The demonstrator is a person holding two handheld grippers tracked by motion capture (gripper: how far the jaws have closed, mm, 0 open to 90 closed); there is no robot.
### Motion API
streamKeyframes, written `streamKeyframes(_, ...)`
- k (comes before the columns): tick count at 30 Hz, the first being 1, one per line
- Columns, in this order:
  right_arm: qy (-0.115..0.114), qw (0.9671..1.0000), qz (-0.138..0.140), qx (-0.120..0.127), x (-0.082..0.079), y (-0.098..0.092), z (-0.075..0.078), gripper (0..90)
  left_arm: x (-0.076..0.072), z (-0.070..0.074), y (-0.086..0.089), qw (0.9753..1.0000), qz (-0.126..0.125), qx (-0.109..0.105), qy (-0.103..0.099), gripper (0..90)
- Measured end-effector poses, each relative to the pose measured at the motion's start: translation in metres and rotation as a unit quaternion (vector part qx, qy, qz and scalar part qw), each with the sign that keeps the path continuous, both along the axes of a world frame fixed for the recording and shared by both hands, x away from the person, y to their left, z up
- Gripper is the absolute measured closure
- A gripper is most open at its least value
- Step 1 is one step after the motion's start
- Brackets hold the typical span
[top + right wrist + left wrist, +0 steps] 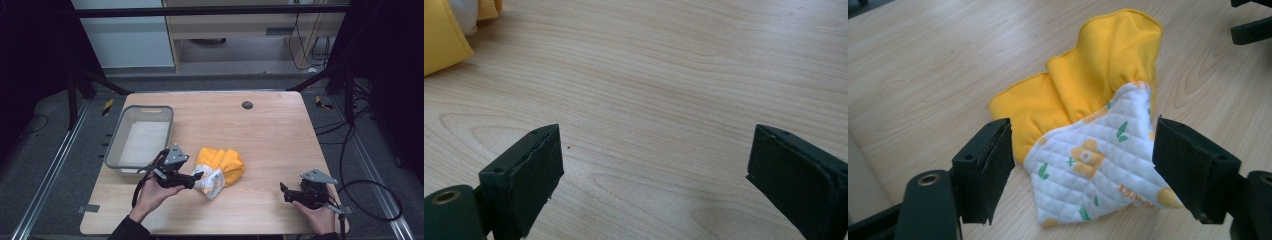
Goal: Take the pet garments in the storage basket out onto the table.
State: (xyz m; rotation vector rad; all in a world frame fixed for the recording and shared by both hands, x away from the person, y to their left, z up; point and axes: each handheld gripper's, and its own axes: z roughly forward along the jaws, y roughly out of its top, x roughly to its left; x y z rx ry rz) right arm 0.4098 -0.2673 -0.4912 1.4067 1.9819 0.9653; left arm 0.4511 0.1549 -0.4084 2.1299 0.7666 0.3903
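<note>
Reaching for the cloth is the step you are on, by my reading. Start at the left: the grey bin [140,137] sits at the table's [270,140] left side, and it looks empty. Just beside its near right corner, your left claw [199,175] is level with the white quilted end of the yellow cloth [222,165], jaws spread wide and nothing held. In the left gripper view that flowered white corner [1093,165] lies between the two pads [993,165] but neither pad touches it yet.

The next move, I judge, calls for pushing the left claw a little further over the white flap, low to the wood, then closing on a single layer rather than the whole bundle; the cloth is bunched and folded, so a deep bite may catch several folds at once.

Further right, bare wood separates the cloth from your right claw [283,190], which rests well apart near the front edge, also wide open and empty. Nothing stands in the way between the cloth and the bin.
</note>
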Motion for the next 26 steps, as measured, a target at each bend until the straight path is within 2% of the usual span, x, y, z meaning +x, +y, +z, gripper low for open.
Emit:
streamKeyframes(12,0.003,1.0000,0.001,0.001,-0.001,0.001,-0.001,7.1,-0.015,-0.012,0.035,0.9993,0.025,-0.028,-0.008,25.1)
streamKeyframes(26,0.001,1.0000,0.004,-0.003,-0.002,0.002,-0.001,7.0,-0.029,-0.030,0.068,0.9977,0.064,-0.024,0.001,28.6)
